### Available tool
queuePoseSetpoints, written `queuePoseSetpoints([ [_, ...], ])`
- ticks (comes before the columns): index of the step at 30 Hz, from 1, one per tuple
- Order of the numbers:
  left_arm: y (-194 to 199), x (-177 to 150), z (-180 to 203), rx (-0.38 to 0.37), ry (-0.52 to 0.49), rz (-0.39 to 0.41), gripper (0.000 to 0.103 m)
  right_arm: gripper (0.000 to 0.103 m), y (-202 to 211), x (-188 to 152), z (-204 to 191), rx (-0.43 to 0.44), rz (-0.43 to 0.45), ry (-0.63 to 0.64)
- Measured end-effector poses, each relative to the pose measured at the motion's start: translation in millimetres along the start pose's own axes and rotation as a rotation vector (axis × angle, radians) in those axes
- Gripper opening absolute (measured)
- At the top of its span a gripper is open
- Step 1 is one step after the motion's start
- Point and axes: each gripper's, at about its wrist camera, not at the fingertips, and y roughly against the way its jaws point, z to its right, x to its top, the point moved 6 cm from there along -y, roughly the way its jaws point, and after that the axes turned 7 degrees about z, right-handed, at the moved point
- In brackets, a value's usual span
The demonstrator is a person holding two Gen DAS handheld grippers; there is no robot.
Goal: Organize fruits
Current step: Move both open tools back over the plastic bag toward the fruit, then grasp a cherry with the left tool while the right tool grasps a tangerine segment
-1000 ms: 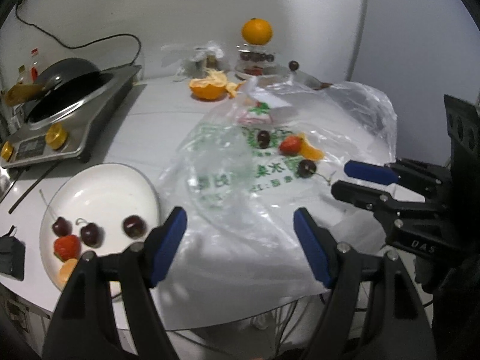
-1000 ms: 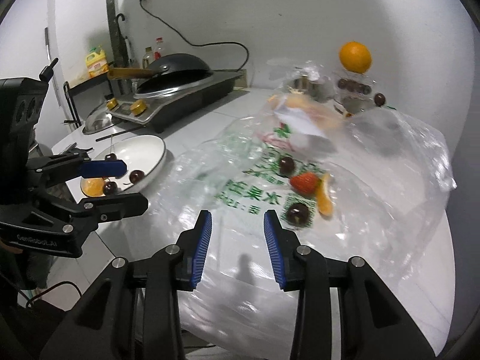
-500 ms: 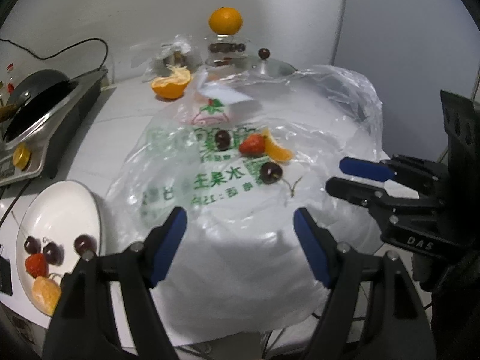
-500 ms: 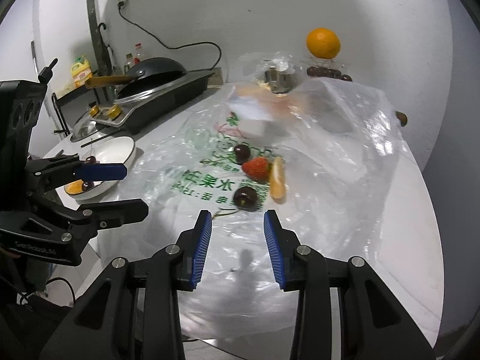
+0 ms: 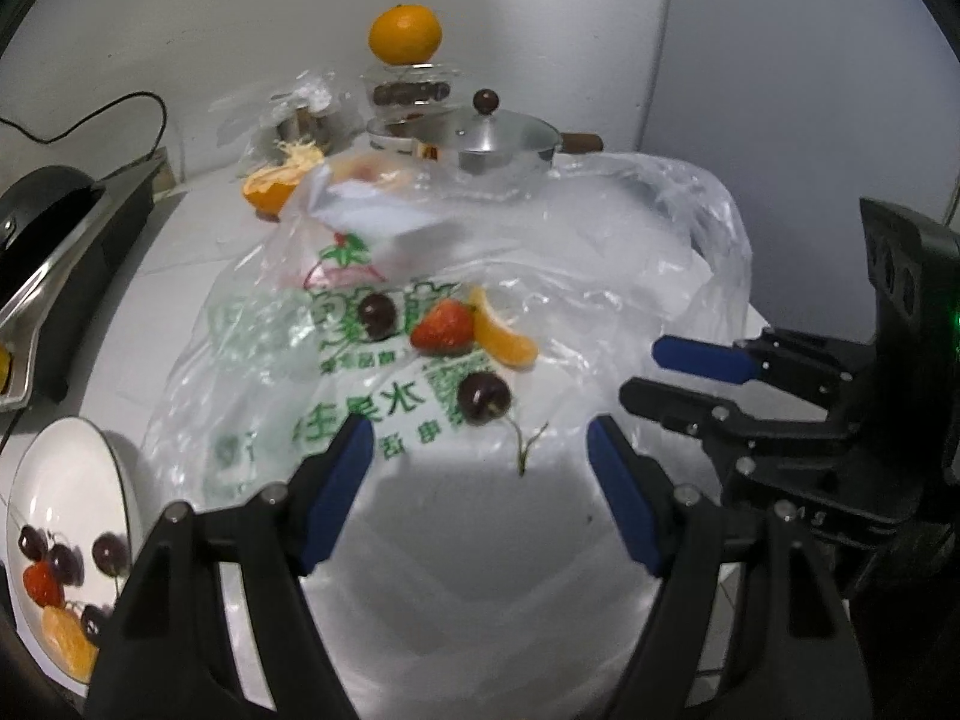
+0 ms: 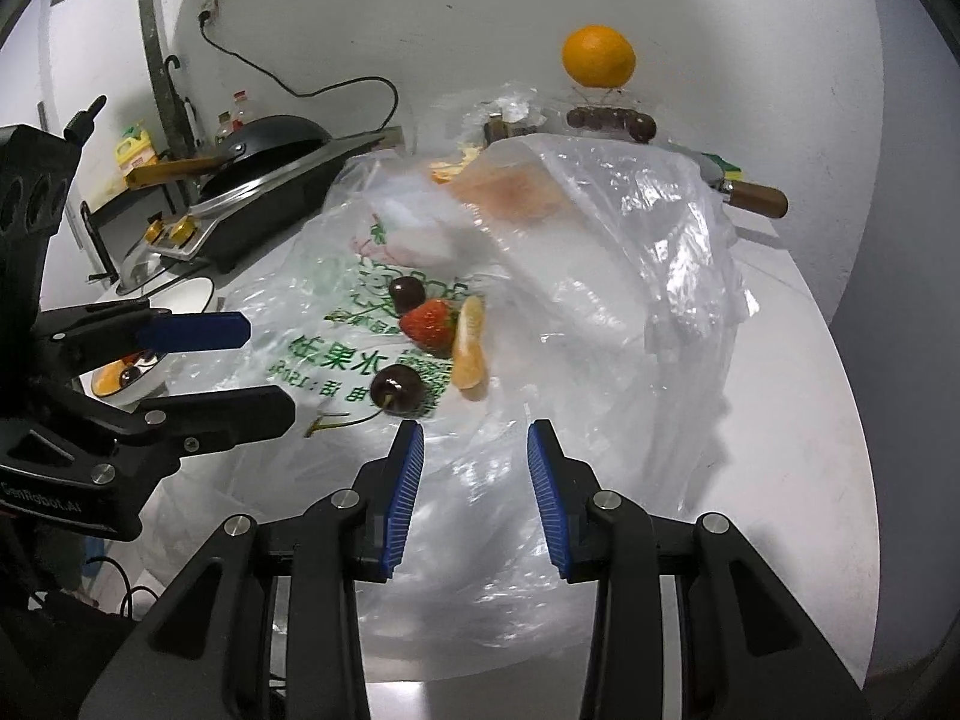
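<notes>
On a clear plastic bag (image 5: 540,276) with green print lie a strawberry (image 5: 441,329), an orange segment (image 5: 503,341) and two dark cherries, one near (image 5: 483,397) and one far (image 5: 377,315). My left gripper (image 5: 480,438) hovers open just in front of the near cherry, nothing between its blue pads. The right gripper (image 6: 475,438) is also open and empty, close behind the near cherry (image 6: 396,389) and the orange segment (image 6: 469,354). It also shows at the right of the left wrist view (image 5: 654,369). A white plate (image 5: 36,480) at the lower left holds cherries, a strawberry and orange pieces.
A whole orange (image 5: 405,35) sits on a glass jar at the back wall. Beside it stand a lidded steel pan (image 5: 498,141), half an orange (image 5: 273,192) and a crumpled bag. A stove with a black wok (image 6: 270,144) stands at the left.
Both grippers have slid rightward along the table toward the fruit on the bag; the plate has drifted to the left edge of view. The jaws are as they were.
</notes>
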Motion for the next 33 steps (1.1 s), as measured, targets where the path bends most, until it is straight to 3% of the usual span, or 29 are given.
queuePoseSetpoints([
  [17,-74,3,3,0.067,-0.031,-0.090,0.074,0.038,-9,0,22,0.038,0.002,-0.058],
  [20,-82,0,1,0.082,-0.032,-0.114,0.056,0.038,-9,0,26,0.035,0.005,-0.069],
  [25,-88,-3,0,0.077,-0.023,-0.120,0.047,0.038,-6,-1,27,0.030,0.003,-0.070],
  [27,-88,-4,2,0.058,-0.030,-0.119,0.038,0.038,-5,-2,27,0.024,0.000,-0.065],
  [30,-86,-7,6,0.042,-0.043,-0.122,0.032,0.038,-5,-1,25,0.017,-0.001,-0.062],
  [33,-82,-9,8,0.025,-0.047,-0.117,0.030,0.038,-3,1,21,0.015,0.002,-0.053],
])
